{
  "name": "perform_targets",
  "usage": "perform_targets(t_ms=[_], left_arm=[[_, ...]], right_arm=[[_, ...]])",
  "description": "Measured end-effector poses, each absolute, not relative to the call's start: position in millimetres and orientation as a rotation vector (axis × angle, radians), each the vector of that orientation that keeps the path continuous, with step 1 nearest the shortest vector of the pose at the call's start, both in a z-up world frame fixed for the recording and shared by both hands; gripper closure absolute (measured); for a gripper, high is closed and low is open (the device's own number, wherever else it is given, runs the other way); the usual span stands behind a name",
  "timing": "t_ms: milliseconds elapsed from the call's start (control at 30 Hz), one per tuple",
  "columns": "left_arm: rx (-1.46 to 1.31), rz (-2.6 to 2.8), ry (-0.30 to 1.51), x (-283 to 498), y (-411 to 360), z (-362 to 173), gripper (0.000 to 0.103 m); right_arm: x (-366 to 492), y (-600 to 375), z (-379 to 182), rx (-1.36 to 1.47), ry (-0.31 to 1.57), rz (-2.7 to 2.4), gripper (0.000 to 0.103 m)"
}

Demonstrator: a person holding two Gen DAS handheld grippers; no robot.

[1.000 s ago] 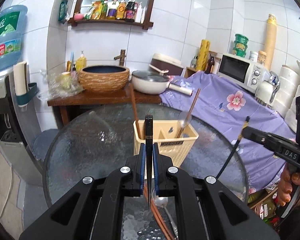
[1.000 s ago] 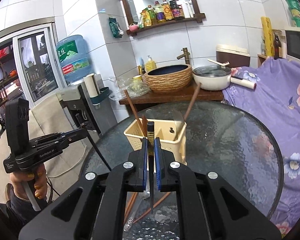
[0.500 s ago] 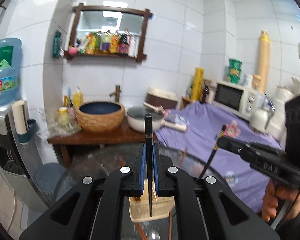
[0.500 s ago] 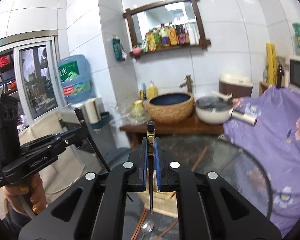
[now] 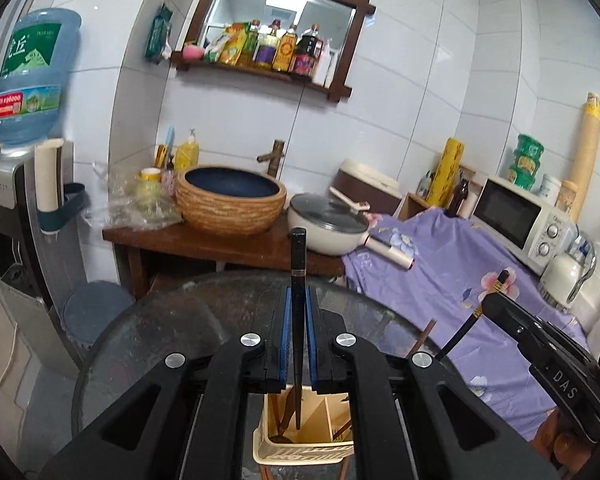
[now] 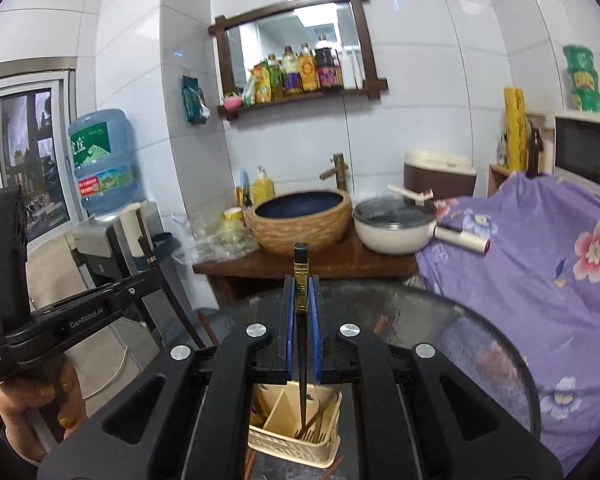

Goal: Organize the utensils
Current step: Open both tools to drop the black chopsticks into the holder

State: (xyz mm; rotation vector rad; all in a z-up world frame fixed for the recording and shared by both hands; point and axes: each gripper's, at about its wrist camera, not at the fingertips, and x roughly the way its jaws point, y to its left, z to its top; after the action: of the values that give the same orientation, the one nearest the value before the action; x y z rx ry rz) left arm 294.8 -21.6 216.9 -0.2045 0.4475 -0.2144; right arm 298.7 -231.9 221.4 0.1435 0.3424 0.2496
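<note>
My left gripper [image 5: 298,300] is shut on a black chopstick [image 5: 298,264] held upright, its tip over the left compartment of the cream utensil basket [image 5: 304,450]. My right gripper [image 6: 301,292] is shut on a second black chopstick with a gold band [image 6: 301,268], upright, its tip over the basket [image 6: 296,446]. The basket stands on the round glass table [image 5: 148,344] and holds brown chopsticks and a spoon. The right gripper with its chopstick also shows in the left wrist view [image 5: 540,336], and the left gripper in the right wrist view [image 6: 80,316].
Behind the table a wooden stand [image 5: 220,244] carries a woven basin [image 5: 230,204] and a white pot [image 5: 328,228]. A purple flowered cloth [image 6: 540,264] covers the right side, with a microwave [image 5: 516,220]. A water dispenser [image 5: 16,200] stands at the left.
Both grippers have risen and tilted up over the basket with their chopsticks. The basket has slid from mid view to the bottom edge, under the chopstick tips.
</note>
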Motion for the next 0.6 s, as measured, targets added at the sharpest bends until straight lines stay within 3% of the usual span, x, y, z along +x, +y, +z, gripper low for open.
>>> perform_targets(t_ms=[300, 600], left_arm=[[-0.18, -0.225, 0.557, 307.5, -29.1, 153.5, 0.096], [-0.151, -0.224, 0.604, 313.3, -32.4, 130.8, 0.096]], right_arm=[[311.4, -230.8, 173.3, 0.154, 0.422, 0.252, 0.096], [316.6, -233.1, 155.1, 0.164, 0.443, 0.238, 0.096]])
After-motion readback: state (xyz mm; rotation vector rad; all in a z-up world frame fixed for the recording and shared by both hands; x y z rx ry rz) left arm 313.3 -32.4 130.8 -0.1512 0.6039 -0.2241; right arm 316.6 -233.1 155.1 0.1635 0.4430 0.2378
